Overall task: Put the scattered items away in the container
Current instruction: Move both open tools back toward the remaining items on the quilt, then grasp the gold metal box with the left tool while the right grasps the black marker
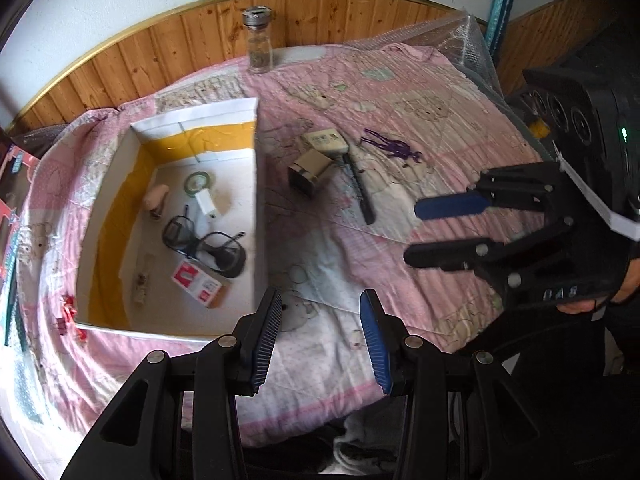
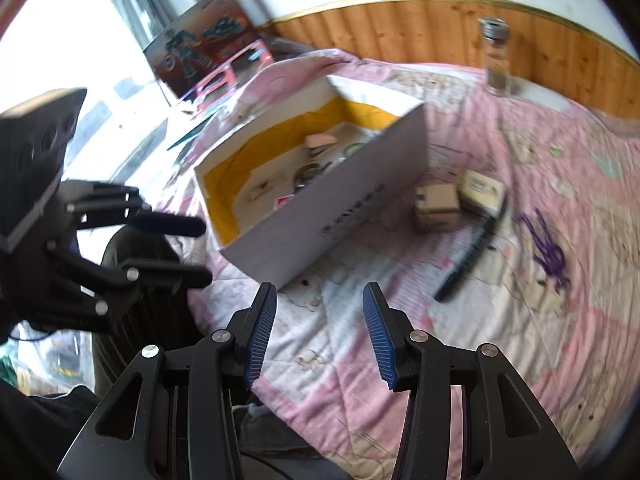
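Blanket [image 1: 400,92]: pink, spread over the whole bed, carries everything.
Box [image 1: 256,208]: white with yellow inside, open on top, sits by the left edge of the blanket so things can drop in.
Inside the box: black cable [image 1: 204,244], a red and white packet [image 1: 196,282], a roll of tape [image 1: 199,181] and some small bits, already tidied, I think.
Left gripper [image 1: 320,336]: fingers wide, holding nothing, low by the near edge, just right of the box.
Right gripper [image 2: 320,332]: fingers wide too, empty, over the near edge, facing the loose things, maybe to pick one.
Glass jar [image 1: 259,40]: stands upright at the far edge.
Black comb [image 1: 362,192]: lies in the middle, right of the box.
Little cardboard box [image 1: 310,168]: touches the comb's left side.
Beige block [image 1: 326,142]: just behind the cardboard box.
Purple string [image 1: 394,148]: right of the comb, still out.
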{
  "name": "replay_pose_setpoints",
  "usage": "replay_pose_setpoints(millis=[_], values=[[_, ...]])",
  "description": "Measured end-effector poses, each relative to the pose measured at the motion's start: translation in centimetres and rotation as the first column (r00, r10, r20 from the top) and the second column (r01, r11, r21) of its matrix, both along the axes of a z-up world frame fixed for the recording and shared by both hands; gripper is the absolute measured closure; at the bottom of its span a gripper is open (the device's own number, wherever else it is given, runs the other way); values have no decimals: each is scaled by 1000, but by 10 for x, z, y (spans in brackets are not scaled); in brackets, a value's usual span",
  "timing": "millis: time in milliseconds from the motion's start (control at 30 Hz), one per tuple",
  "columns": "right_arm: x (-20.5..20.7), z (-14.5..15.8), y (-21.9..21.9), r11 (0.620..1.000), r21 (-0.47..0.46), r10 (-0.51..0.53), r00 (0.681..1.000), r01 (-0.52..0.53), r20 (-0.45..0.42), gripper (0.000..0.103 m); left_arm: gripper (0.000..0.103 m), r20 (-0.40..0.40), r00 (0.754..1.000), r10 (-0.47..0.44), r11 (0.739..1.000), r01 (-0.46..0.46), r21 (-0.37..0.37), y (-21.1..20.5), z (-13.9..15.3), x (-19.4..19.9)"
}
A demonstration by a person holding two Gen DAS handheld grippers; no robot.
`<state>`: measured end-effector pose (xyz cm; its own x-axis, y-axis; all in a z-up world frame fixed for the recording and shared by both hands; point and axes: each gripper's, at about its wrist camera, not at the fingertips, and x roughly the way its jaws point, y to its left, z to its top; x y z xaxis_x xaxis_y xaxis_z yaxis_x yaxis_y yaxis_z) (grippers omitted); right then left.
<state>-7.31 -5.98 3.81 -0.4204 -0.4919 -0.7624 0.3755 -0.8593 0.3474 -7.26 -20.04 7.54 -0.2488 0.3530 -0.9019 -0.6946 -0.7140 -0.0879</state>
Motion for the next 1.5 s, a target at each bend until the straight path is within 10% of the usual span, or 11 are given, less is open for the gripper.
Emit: replay_pose_setpoints(millis=[567,1100,1267,1500], values=[[-39,-76,80,951,-47,-296,941,307,162,55,60,-7,999,50,998,-50,26,97,-66,-55],[-109,-151,53,937,109,-345,929,332,137,54,53,-66,996,58,993,-64,-98,161,-136,-153],[-110,-158,56,926,175,-356,929,335,104,87,52,-46,996,80,995,-82,-60,158,-137,-165],[-92,-154,92,901,187,-418,898,391,136,89,58,23,998,60,998,-59,-22,157,-131,-154]])
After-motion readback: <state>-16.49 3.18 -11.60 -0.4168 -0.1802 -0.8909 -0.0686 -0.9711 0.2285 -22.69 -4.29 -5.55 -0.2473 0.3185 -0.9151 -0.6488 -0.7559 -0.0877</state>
